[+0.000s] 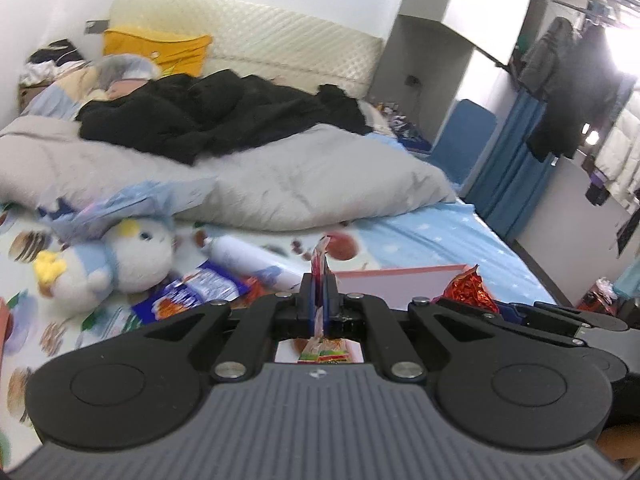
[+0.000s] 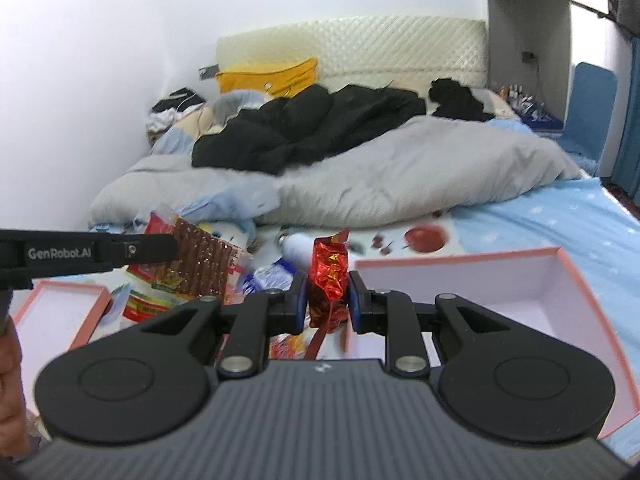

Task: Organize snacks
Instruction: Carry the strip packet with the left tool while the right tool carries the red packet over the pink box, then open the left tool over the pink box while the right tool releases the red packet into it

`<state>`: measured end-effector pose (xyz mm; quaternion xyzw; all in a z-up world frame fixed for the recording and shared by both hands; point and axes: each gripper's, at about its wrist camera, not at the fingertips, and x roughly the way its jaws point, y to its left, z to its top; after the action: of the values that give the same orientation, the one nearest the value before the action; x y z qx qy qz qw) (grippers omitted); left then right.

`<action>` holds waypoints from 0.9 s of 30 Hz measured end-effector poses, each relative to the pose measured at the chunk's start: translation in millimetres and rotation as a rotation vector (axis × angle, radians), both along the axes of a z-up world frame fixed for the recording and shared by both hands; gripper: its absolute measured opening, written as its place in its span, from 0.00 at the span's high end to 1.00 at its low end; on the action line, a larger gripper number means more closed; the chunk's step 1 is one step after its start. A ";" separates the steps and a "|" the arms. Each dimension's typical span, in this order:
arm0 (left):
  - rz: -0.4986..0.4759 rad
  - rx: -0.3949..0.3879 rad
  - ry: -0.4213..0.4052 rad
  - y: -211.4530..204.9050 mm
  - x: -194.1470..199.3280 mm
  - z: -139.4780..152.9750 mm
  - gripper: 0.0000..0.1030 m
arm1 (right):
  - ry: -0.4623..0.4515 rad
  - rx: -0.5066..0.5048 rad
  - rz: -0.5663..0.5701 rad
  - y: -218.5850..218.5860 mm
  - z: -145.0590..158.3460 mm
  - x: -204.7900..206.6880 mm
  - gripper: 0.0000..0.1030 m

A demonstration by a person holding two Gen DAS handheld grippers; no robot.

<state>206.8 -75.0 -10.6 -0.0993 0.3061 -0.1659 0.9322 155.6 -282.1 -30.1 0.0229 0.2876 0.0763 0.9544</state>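
Note:
My left gripper (image 1: 319, 294) is shut on a flat snack packet (image 1: 320, 264), seen edge-on. In the right wrist view that packet (image 2: 200, 260) is clear plastic with brown strips and hangs from the left gripper (image 2: 176, 248). My right gripper (image 2: 328, 292) is shut on a red foil snack packet (image 2: 330, 280), held upright above the bed. It also shows in the left wrist view (image 1: 466, 290). A pink open box (image 2: 580, 280) lies just right of it. A second pink box (image 2: 52, 312) lies at the left.
Loose snack packets (image 1: 192, 294) and a white tube (image 1: 248, 258) lie on the patterned sheet beside a plush toy (image 1: 120, 260). A grey duvet (image 1: 280, 184) and black clothes (image 1: 224, 112) cover the bed behind. A wall runs along the left.

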 end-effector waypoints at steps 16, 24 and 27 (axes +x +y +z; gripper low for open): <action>-0.238 0.093 0.086 -126.0 32.2 -21.9 0.96 | 0.094 -0.035 -0.191 -104.0 -37.4 0.6 0.77; -0.301 0.168 0.189 -179.9 55.3 -76.1 0.96 | 0.192 -0.014 -0.220 -137.5 -87.6 4.6 0.77; -0.303 0.190 0.233 -190.1 62.4 -95.5 0.96 | 0.217 -0.001 -0.238 -146.9 -101.6 4.9 0.77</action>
<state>269.2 -265.1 -106.2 0.0177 0.4373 -0.2622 0.8600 160.5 -429.0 -131.7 0.0647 0.3845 -0.0404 0.9200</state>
